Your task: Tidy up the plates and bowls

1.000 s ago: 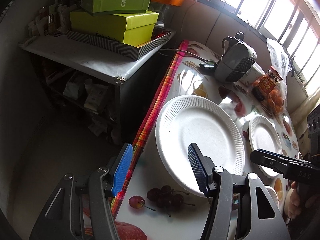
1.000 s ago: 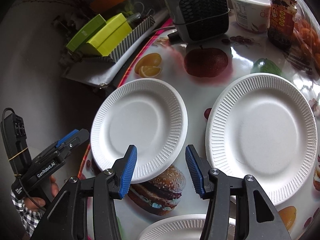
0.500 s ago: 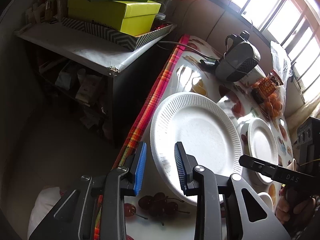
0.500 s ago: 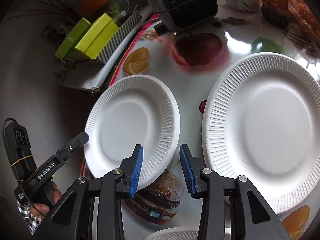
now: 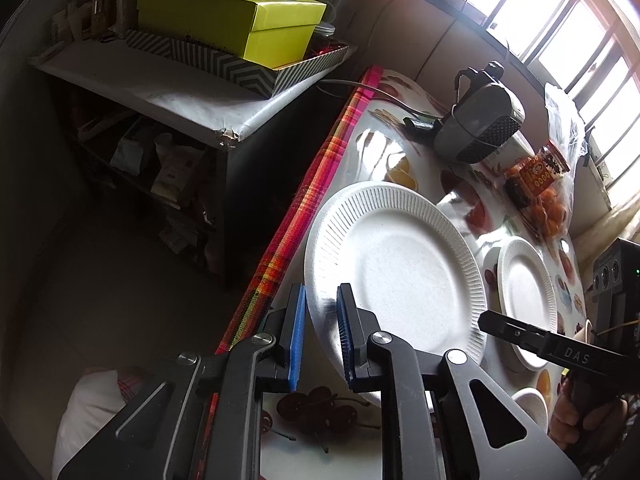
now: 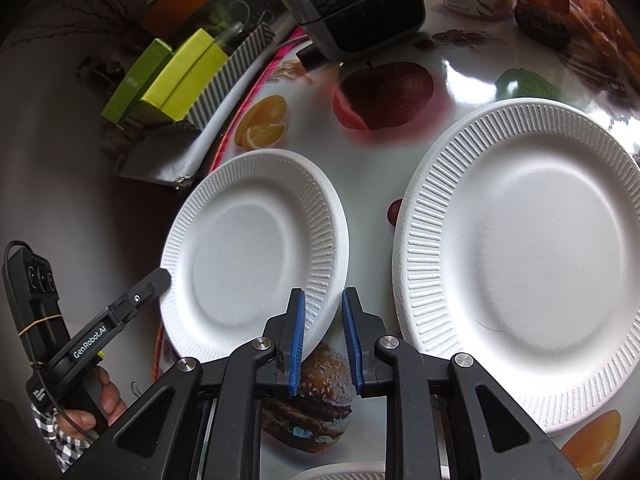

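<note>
A white foam plate (image 5: 400, 276) lies near the table's left edge; it also shows in the right wrist view (image 6: 248, 248). My left gripper (image 5: 320, 340) is nearly closed around its left rim; a small gap remains. My right gripper (image 6: 323, 336) is nearly closed around the same plate's near right rim, also with a gap. A second white plate (image 6: 524, 256) lies to the right, also seen in the left wrist view (image 5: 526, 292). A small white bowl (image 5: 530, 404) sits at the near right.
A grey fan heater (image 5: 478, 128), a jar (image 5: 536, 172) and a bag of oranges (image 5: 556, 208) stand at the table's far side. A side shelf with green boxes (image 5: 236, 24) stands left of the table's pink edge (image 5: 304, 208). Another white rim (image 6: 344, 472) shows below.
Both grippers have narrowed from wide open to nearly closed and moved in onto the left plate's rim, left from the left side, right from the near right.
</note>
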